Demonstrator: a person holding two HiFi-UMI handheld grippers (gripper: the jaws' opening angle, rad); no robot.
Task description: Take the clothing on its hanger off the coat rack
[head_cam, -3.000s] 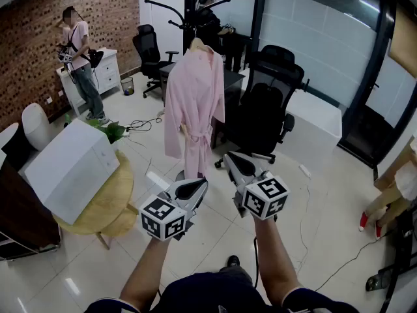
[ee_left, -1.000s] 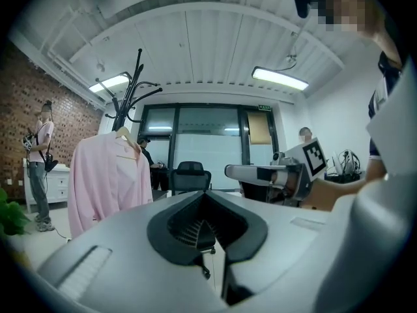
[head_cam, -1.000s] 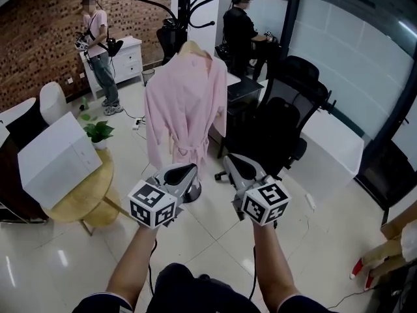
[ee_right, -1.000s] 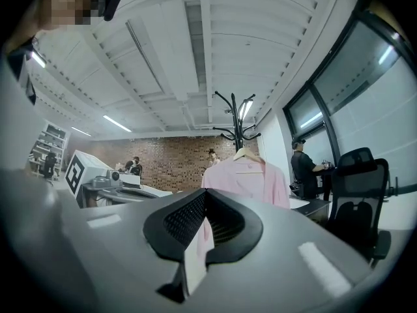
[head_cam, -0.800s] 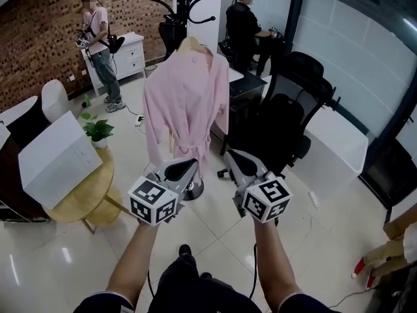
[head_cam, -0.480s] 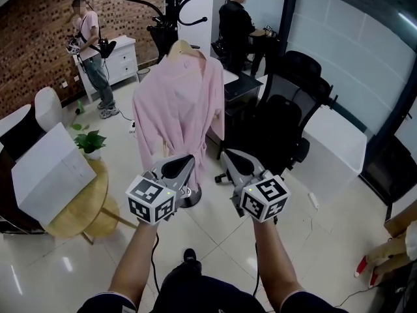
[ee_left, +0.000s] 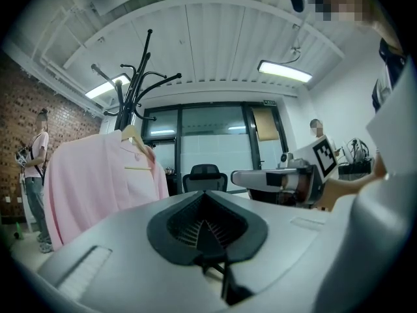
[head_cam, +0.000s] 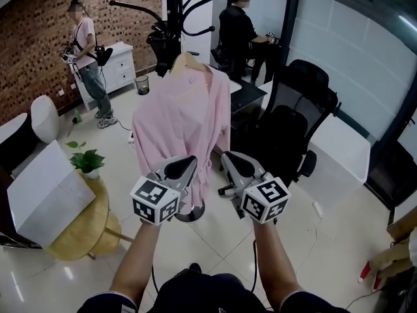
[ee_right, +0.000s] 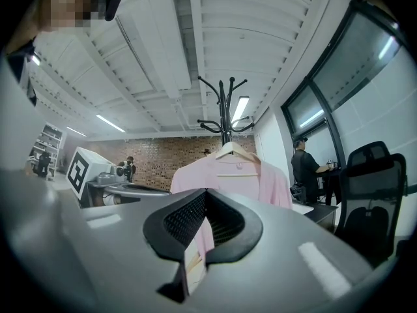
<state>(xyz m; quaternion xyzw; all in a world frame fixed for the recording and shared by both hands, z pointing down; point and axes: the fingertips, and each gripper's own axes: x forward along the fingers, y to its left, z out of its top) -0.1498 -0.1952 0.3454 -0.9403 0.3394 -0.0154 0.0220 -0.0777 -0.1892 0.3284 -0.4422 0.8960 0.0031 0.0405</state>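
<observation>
A pink robe (head_cam: 182, 126) hangs on a wooden hanger (head_cam: 187, 60) from the black coat rack (head_cam: 172, 18), straight ahead of me. Both grippers are held level side by side, short of the robe's lower half. My left gripper (head_cam: 180, 167) is shut with nothing in it, and my right gripper (head_cam: 229, 160) is likewise shut and empty. In the left gripper view the robe (ee_left: 98, 181) and hanger (ee_left: 133, 135) stand left of the jaws. In the right gripper view the robe (ee_right: 228, 175) hangs dead ahead under the rack (ee_right: 225, 109), beyond the right gripper (ee_right: 205, 194).
Two black office chairs (head_cam: 290, 119) stand right of the rack. A round wooden table (head_cam: 98, 223) carrying a white box (head_cam: 45, 197) is at the left, beside a potted plant (head_cam: 88, 160). One person (head_cam: 85, 57) stands by a white cabinet; another (head_cam: 238, 28) is at a desk behind.
Both grippers have moved forward together toward the coat rack. The robe now looms nearer and larger, and the table and box have slid to the lower left.
</observation>
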